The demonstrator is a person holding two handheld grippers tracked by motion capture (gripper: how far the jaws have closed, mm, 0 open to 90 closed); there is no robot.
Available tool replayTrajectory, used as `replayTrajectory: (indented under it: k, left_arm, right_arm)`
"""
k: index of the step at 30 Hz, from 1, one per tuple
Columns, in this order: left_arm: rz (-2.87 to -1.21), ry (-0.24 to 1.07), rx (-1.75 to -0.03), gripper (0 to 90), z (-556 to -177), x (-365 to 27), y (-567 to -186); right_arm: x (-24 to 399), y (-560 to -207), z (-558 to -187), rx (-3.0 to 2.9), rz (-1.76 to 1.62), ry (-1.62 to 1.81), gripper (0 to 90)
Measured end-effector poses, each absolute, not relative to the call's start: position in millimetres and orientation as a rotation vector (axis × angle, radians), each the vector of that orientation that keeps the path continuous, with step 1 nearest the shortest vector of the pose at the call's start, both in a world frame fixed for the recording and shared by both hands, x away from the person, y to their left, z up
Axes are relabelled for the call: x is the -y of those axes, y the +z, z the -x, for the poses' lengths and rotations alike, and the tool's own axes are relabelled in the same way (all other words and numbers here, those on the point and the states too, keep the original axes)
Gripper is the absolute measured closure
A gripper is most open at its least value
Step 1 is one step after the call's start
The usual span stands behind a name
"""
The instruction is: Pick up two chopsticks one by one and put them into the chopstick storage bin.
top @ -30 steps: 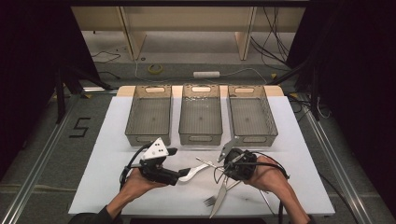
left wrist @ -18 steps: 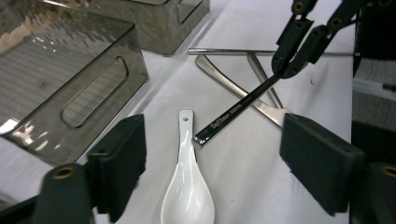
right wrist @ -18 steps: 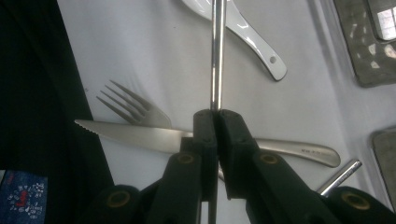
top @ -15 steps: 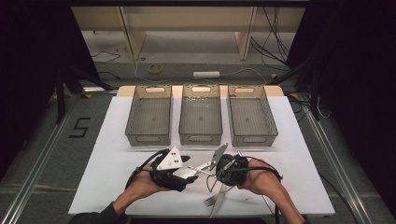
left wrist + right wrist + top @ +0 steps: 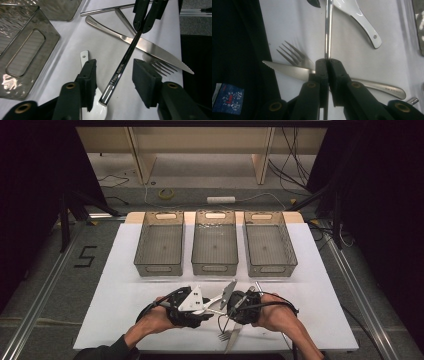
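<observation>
A slim steel utensil handle (image 5: pixel 120 72) with engraved lettering runs between my two grippers. My right gripper (image 5: pixel 327 62) is shut on it, and the shaft (image 5: pixel 327 30) rises straight out from its pads. The handle's free end lies between the jaws of my left gripper (image 5: pixel 115 72). Those jaws have just been closing, but a gap still shows on each side, so the pads do not touch it. In the high view both grippers, left (image 5: pixel 200 307) and right (image 5: pixel 237 305), meet near the table's front edge.
A table knife (image 5: pixel 150 48), a fork (image 5: pixel 160 66) and a white ceramic spoon (image 5: pixel 359 22) lie on the white table (image 5: pixel 125 320) under the grippers. More steel handles (image 5: pixel 105 10) lie farther off. Three smoky plastic bins (image 5: pixel 215 250) stand in a row behind.
My left gripper moved right to the right gripper, and its jaws narrowed around the free end of the steel handle. The right gripper stayed put, still shut on the handle.
</observation>
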State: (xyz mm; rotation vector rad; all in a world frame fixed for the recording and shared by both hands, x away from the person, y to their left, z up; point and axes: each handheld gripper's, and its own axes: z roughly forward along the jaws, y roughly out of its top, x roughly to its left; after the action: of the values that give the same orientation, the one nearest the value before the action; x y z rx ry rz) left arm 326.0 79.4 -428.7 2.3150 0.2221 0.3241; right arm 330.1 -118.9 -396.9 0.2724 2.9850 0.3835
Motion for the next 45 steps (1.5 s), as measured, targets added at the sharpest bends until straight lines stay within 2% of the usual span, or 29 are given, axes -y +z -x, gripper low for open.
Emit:
replayTrajectory:
  k: [17,25,29,30,32,33,34,39,40,42,45]
  left_arm:
    - [-2.386,0.281,-0.101,71.4,-322,-79,-434]
    - [-2.398,0.167,-0.020,81.3,-320,-78,-435]
    - [-2.384,0.168,-0.026,82.8,-319,-79,-432]
    - [-2.382,0.173,-0.039,82.9,-319,-79,-431]
    - [-2.375,0.188,-0.060,82.9,-319,-80,-430]
    - [-2.376,0.182,-0.070,83.0,-320,-81,-430]
    - [-2.377,0.189,-0.076,83.0,-321,-82,-429]
    - [-2.337,0.222,-0.170,82.9,-326,-87,-427]
    - [-2.330,0.230,-0.193,82.9,-328,-89,-427]
    - [-2.313,0.248,-0.234,83.0,-330,-92,-426]
    - [-2.284,0.271,-0.305,83.0,-335,-99,-423]
  right_arm:
    - [116,-399,-325,-3.003,-0.176,0.366,86.1]
    - [118,-400,-323,-3.010,-0.088,0.359,84.2]
    - [123,-397,-326,-3.019,-0.108,0.406,82.2]
    - [125,-394,-328,-2.994,-0.146,0.431,77.1]
    - [127,-392,-329,-2.986,-0.179,0.450,75.3]
    - [132,-386,-331,-2.971,-0.220,0.483,68.8]
    - [132,-386,-331,-2.971,-0.220,0.483,68.8]
    - [146,-376,-336,-2.898,-0.421,0.671,55.2]
    - [146,-376,-336,-2.898,-0.421,0.671,55.2]
    - [157,-372,-339,-2.854,-0.520,0.784,46.7]
    - [164,-370,-339,-2.814,-0.576,0.867,44.4]
